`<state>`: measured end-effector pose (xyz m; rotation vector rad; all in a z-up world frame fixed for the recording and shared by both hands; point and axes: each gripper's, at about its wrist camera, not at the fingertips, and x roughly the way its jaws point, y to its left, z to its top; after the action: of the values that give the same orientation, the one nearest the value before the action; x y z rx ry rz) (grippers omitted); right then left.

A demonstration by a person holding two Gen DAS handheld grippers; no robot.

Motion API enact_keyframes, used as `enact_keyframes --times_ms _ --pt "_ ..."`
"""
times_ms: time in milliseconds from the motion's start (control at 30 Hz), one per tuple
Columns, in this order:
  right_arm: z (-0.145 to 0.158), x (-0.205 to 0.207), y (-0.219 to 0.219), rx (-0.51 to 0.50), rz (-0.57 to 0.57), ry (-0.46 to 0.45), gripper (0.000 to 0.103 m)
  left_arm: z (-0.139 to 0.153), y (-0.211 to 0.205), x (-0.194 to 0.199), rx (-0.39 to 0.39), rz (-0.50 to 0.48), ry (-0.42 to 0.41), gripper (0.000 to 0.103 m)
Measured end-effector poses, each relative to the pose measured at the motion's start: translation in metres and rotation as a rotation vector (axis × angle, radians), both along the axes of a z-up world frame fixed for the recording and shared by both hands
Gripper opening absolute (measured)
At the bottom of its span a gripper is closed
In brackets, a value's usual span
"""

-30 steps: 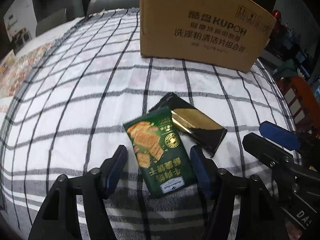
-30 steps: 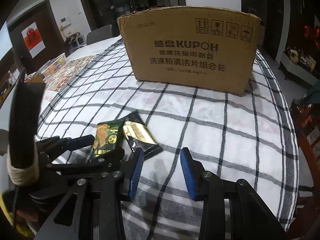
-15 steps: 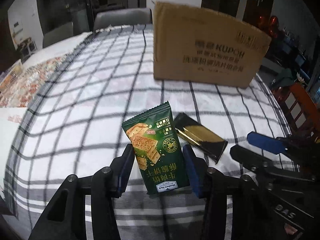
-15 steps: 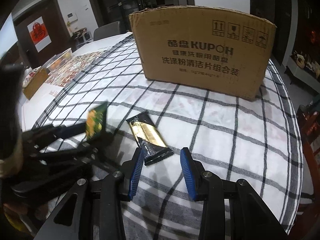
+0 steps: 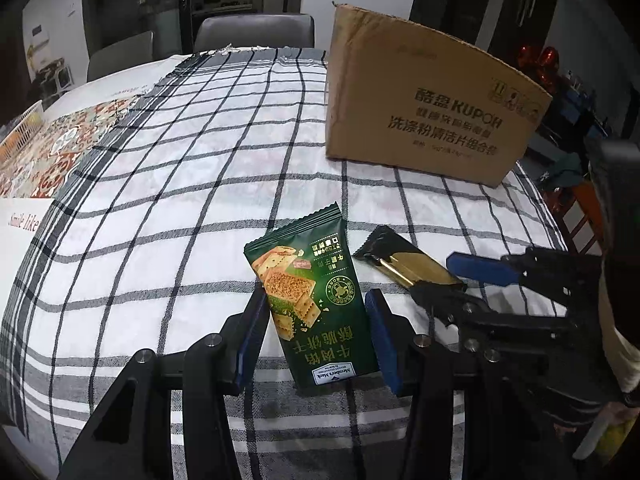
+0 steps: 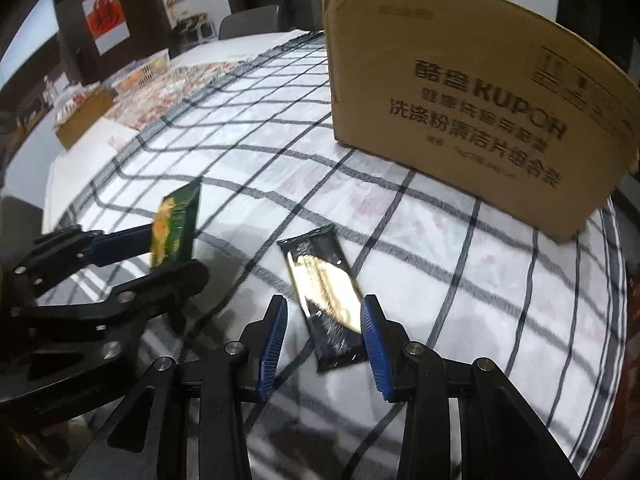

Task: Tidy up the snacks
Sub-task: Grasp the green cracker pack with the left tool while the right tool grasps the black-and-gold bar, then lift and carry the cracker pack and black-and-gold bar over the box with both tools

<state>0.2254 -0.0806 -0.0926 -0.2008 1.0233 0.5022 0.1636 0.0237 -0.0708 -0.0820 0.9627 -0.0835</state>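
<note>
My left gripper (image 5: 316,332) is shut on a green cracker packet (image 5: 312,300) and holds it above the checked tablecloth; the packet also shows in the right wrist view (image 6: 176,224), lifted clear of the table. A black and gold snack packet (image 6: 324,292) lies flat on the cloth. My right gripper (image 6: 324,340) is open, its blue pads either side of that packet's near end. The same packet shows in the left wrist view (image 5: 404,264), partly behind the right gripper. A brown cardboard box (image 5: 424,108) stands at the back right of the table.
The checked cloth (image 5: 180,184) covers most of the table. A patterned mat (image 5: 52,152) and a white basket (image 6: 148,68) lie at the far left. A chair (image 5: 256,32) stands behind the table. The table's right edge is close to the box.
My left gripper has closed on the green packet and lifted it off the cloth. My right gripper has moved forward until its pads flank the black and gold packet.
</note>
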Motion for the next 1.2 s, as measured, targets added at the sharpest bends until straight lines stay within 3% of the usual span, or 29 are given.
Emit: enact_keyframes --times_ms 633,933,1200 --pt "-0.011 0.008 0.01 -0.052 0.06 -0.005 0.039 -0.006 -0.003 0.005 0.004 -0.013 0.017 0.048" --pt "-0.007 -0.003 0.006 -0.015 0.005 -0.039 0.034 -0.001 0.0 0.004 0.013 0.0 0.004 0.048" --pt "0.025 -0.025 -0.012 0.05 -0.086 -0.129 0.034 0.017 -0.005 -0.003 0.023 -0.018 -0.047 0.048"
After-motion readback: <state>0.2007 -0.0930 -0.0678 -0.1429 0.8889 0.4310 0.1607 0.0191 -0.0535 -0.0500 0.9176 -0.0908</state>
